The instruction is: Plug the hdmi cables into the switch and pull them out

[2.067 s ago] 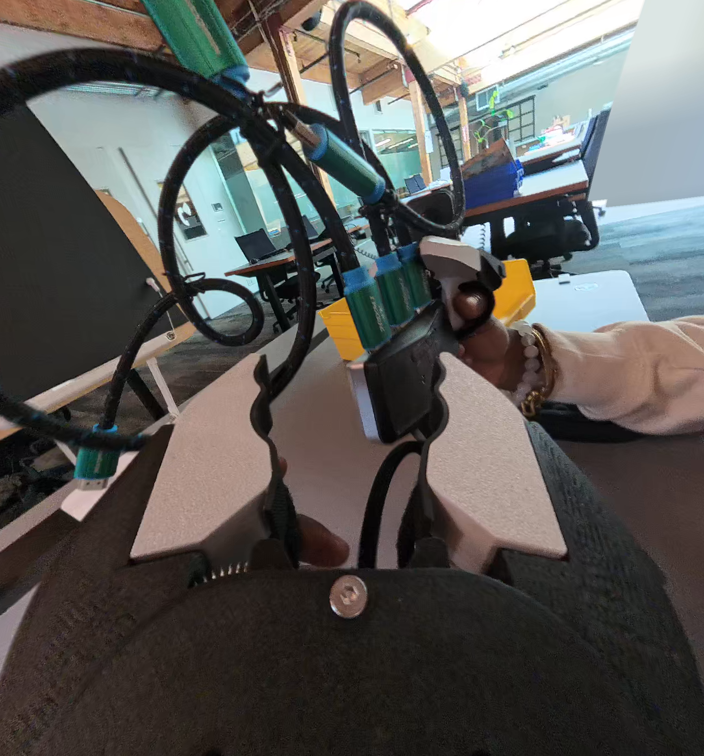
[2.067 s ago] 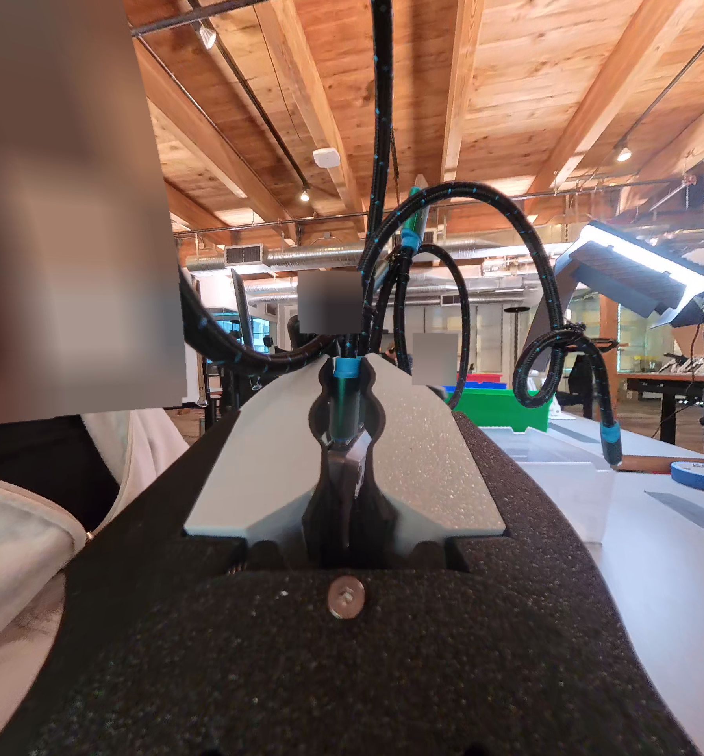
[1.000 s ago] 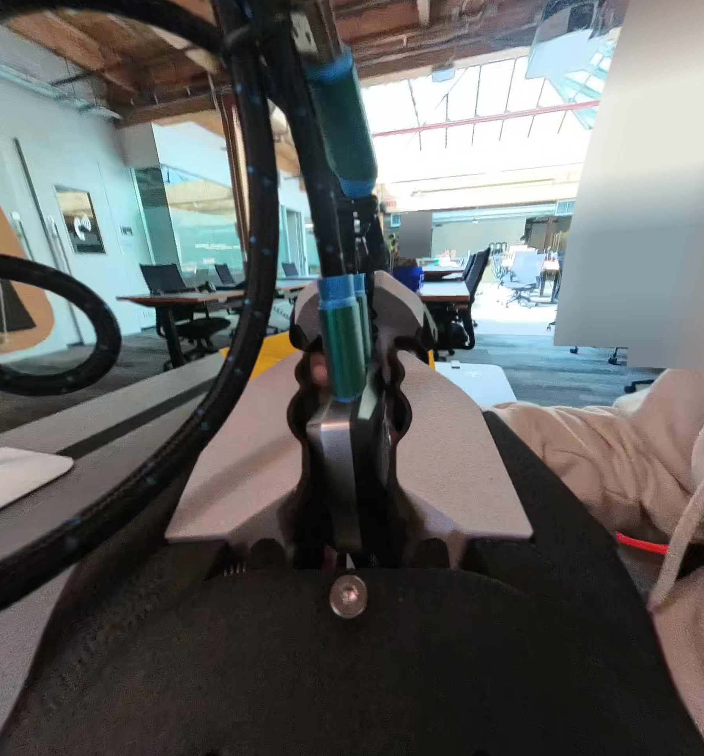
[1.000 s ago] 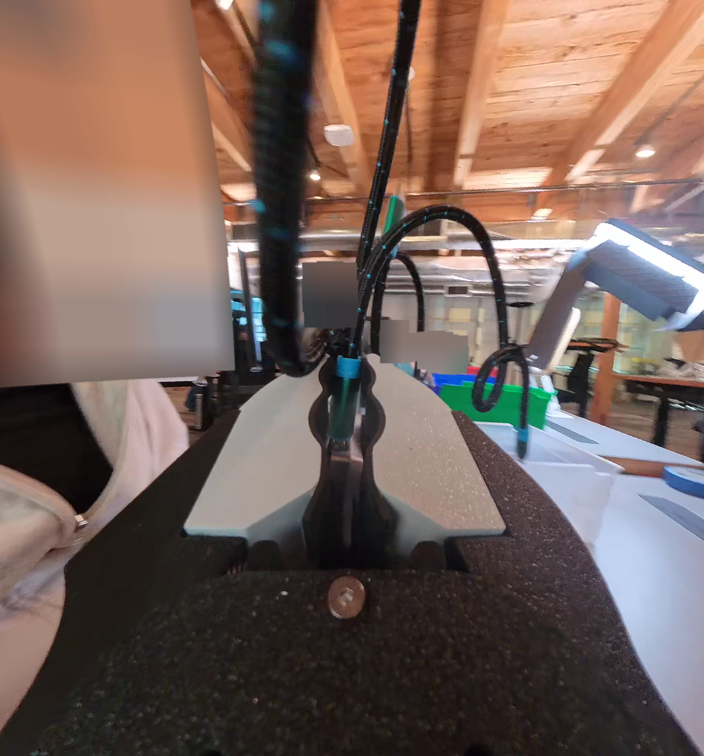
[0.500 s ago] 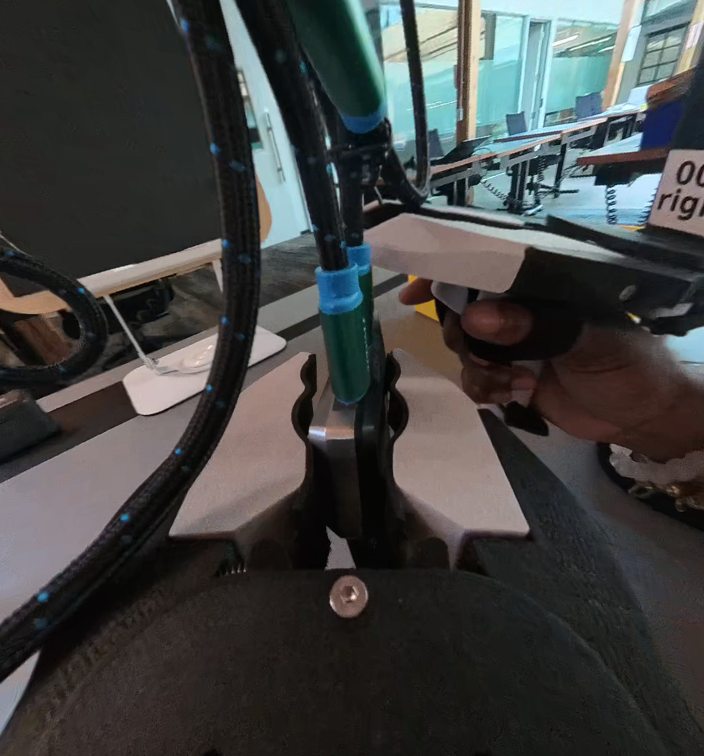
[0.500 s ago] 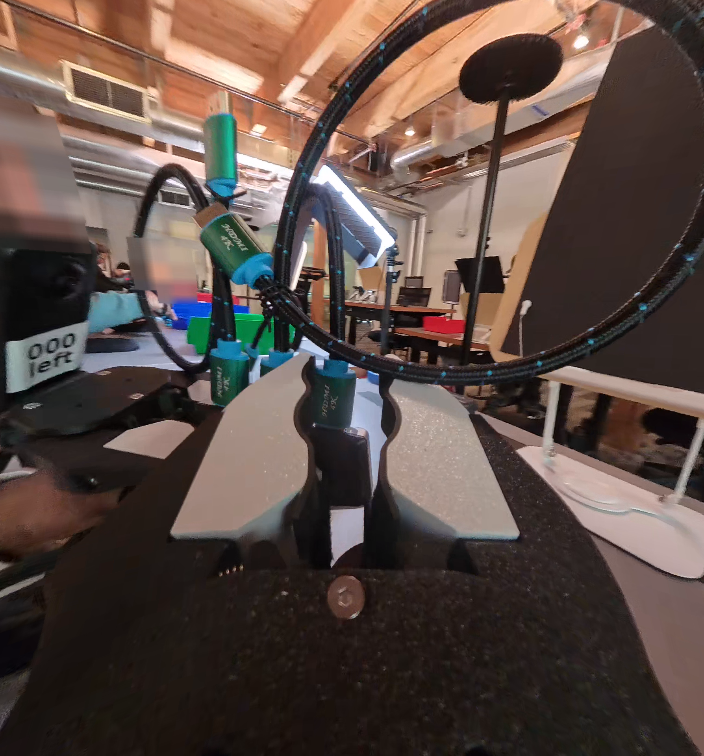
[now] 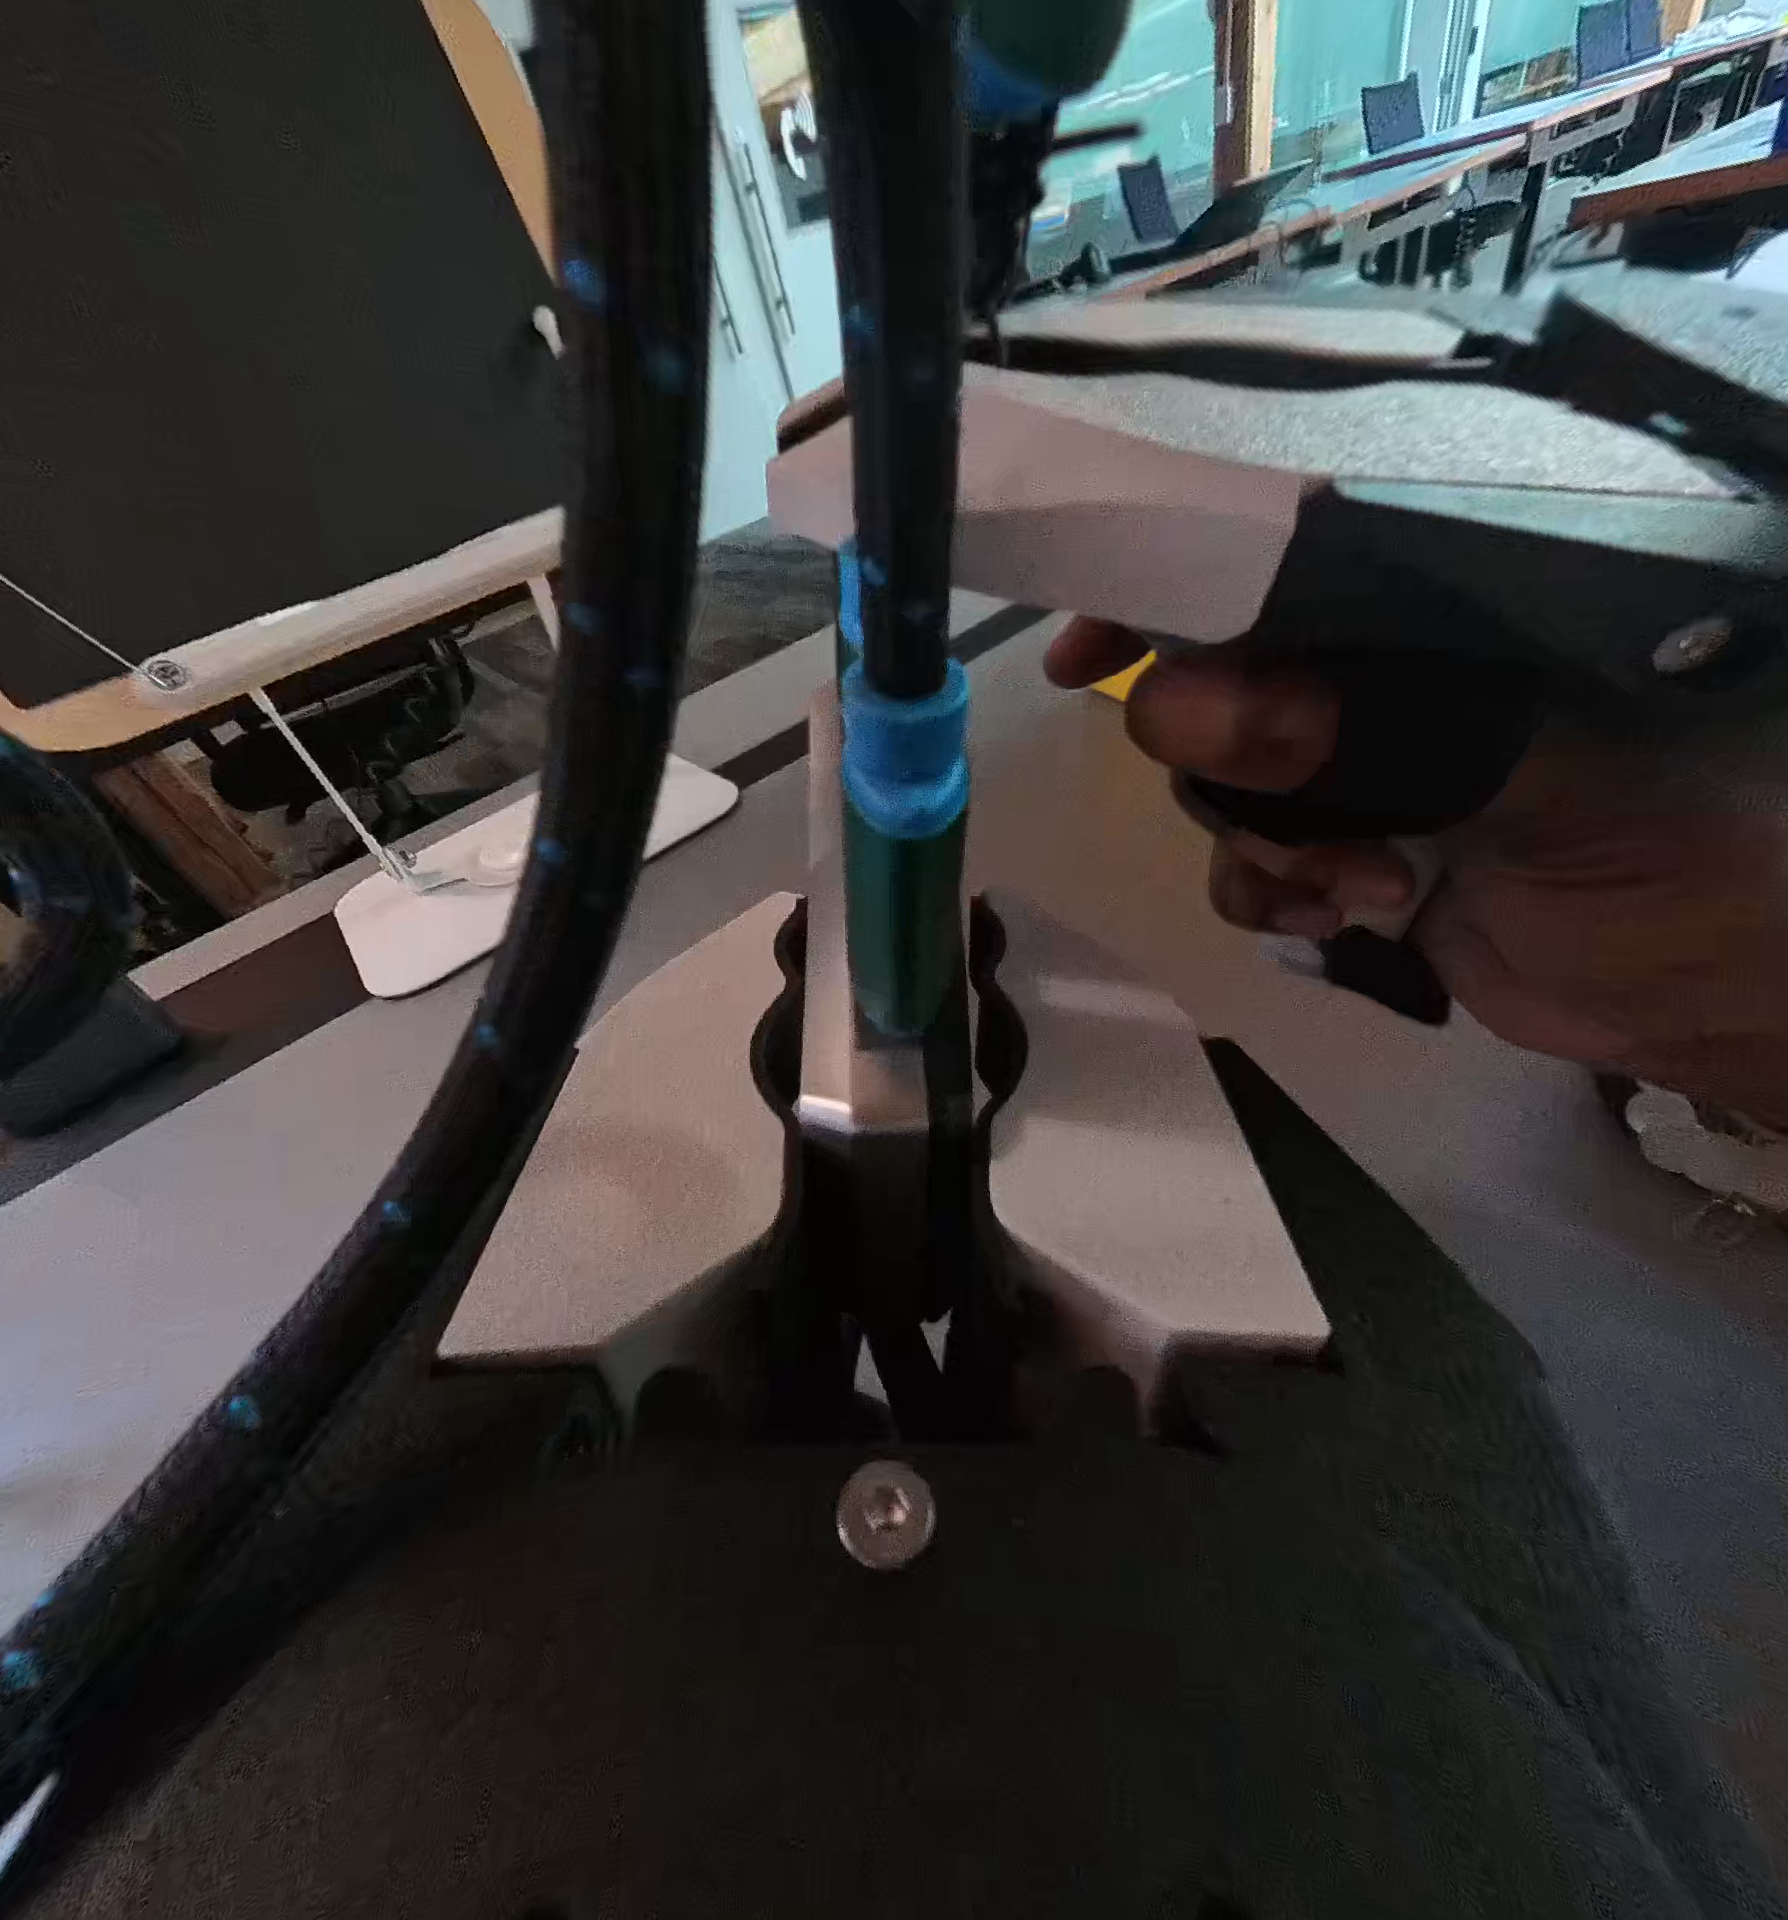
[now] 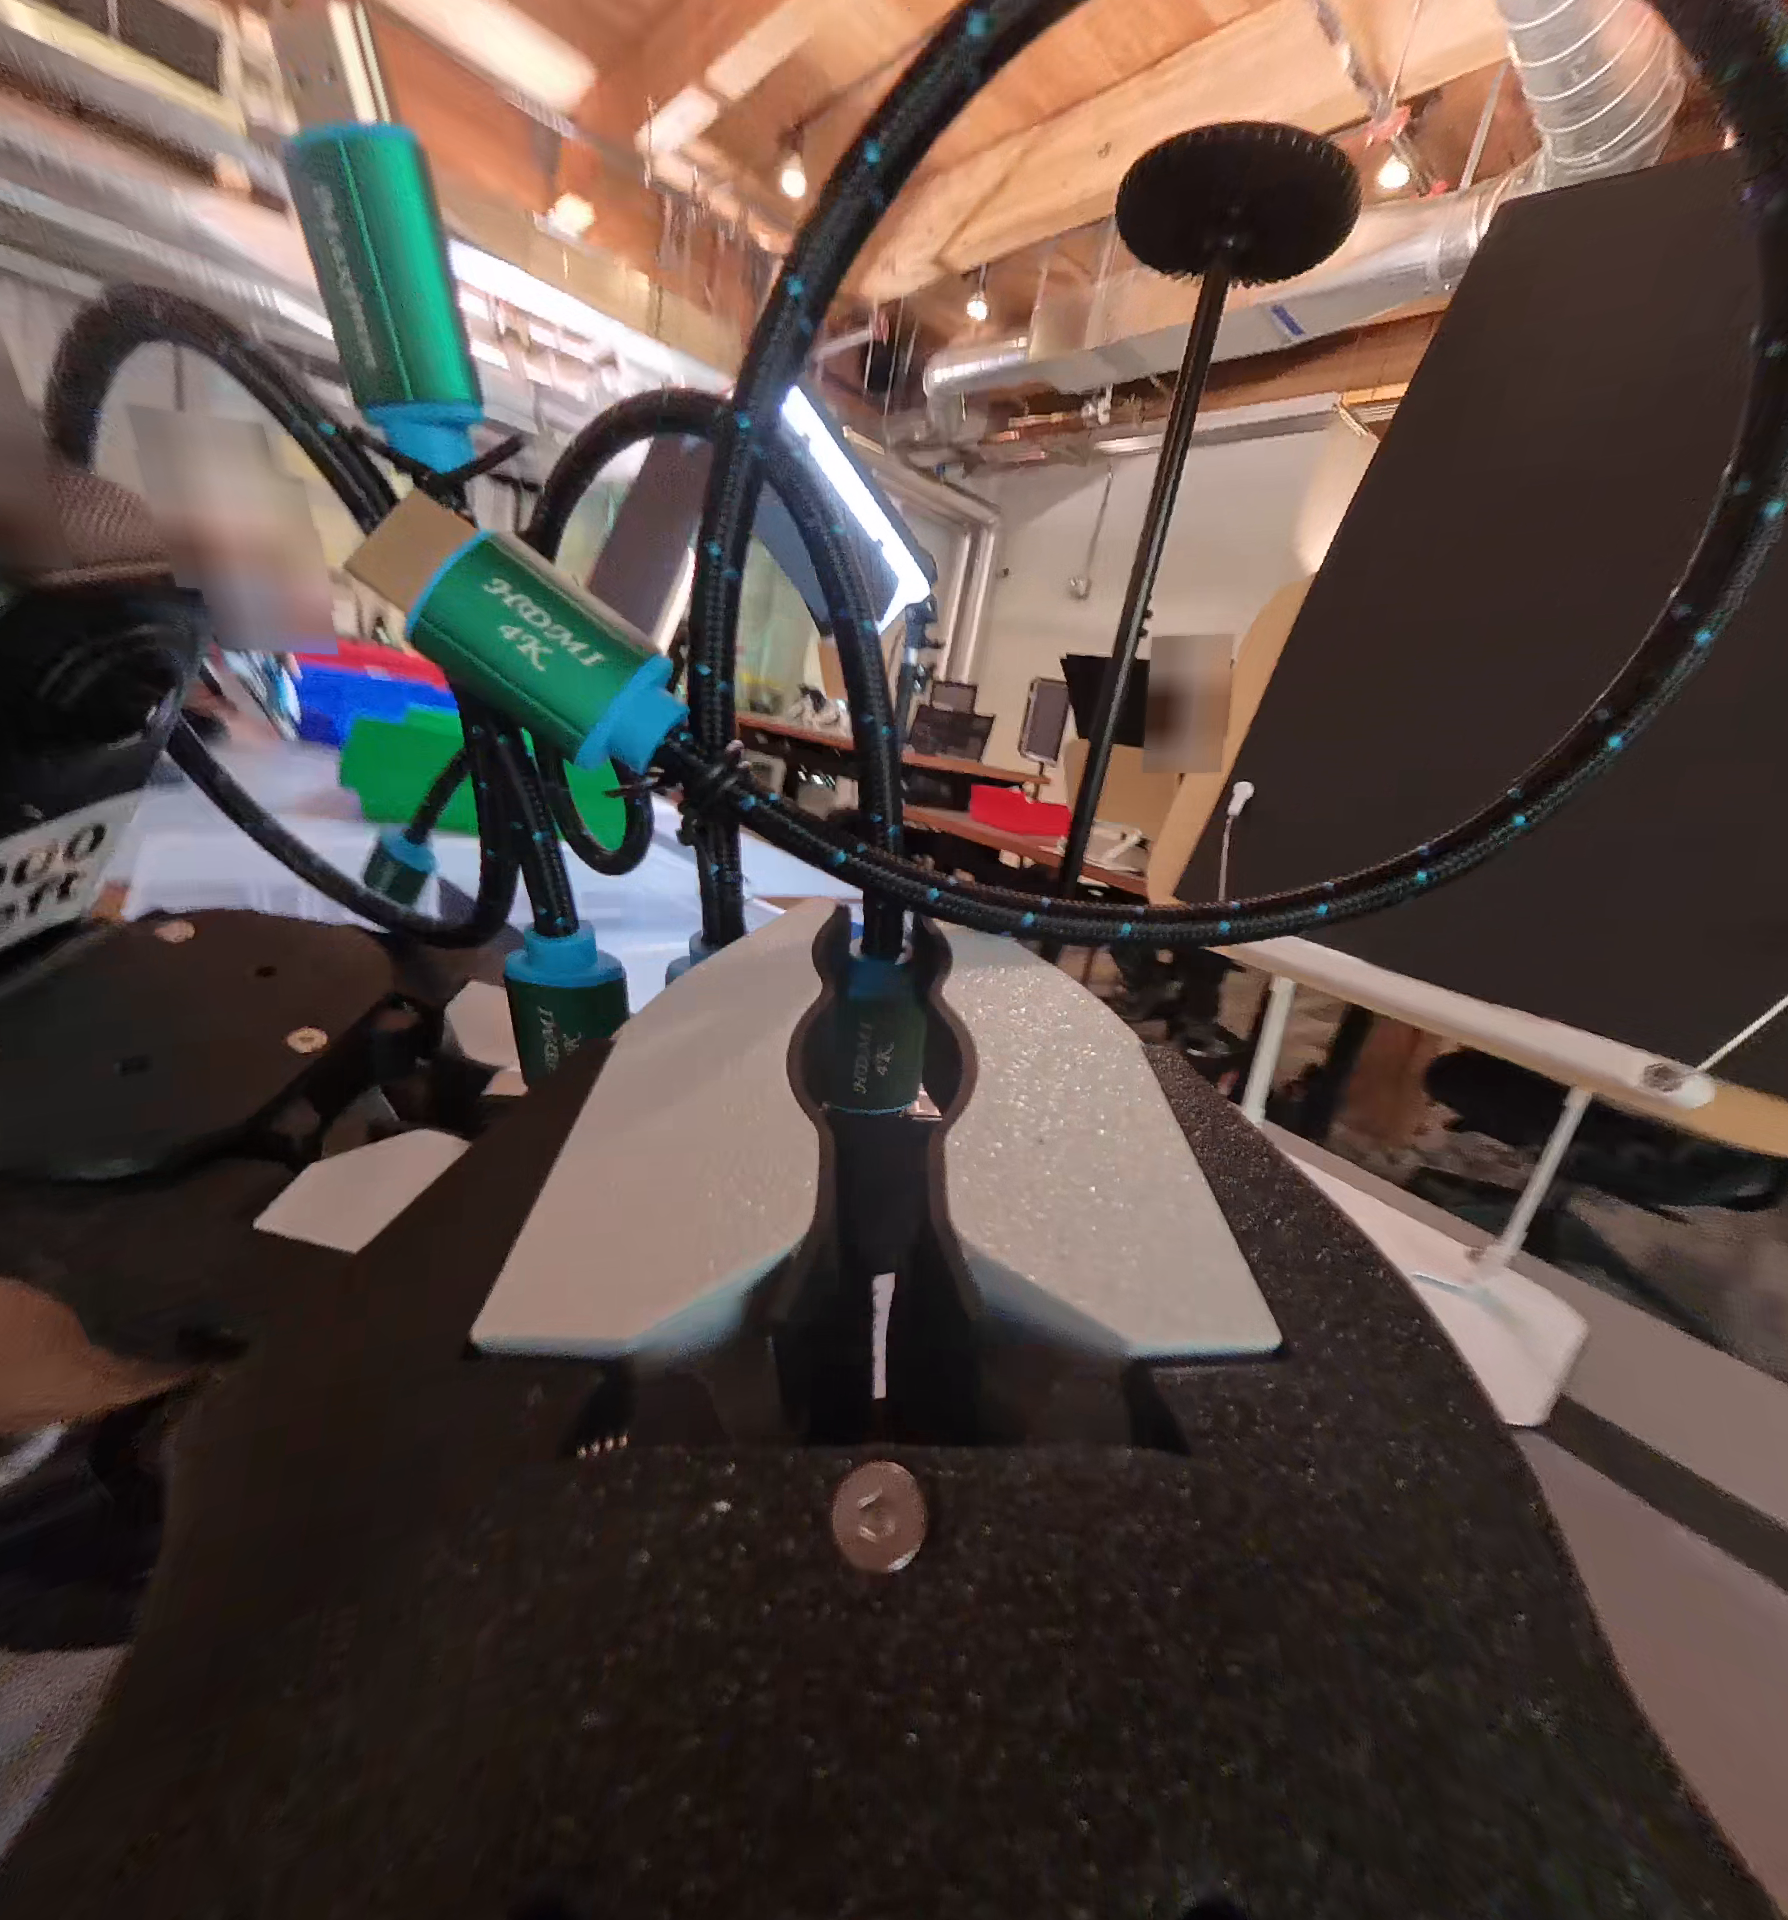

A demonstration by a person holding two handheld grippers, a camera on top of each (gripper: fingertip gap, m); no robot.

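Left gripper level, fingers clamped on silver-and-black flat switch. Right gripper clamps green plug (seated in switch). Five green plugs countable in right wrist view.

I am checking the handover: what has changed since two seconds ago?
The left gripper, open two seconds ago, closed its jaws on the switch, which the right gripper had carried alone. The right view swung down from the ceiling. Unchanged: the right gripper stays shut on a green plug seated in the switch.
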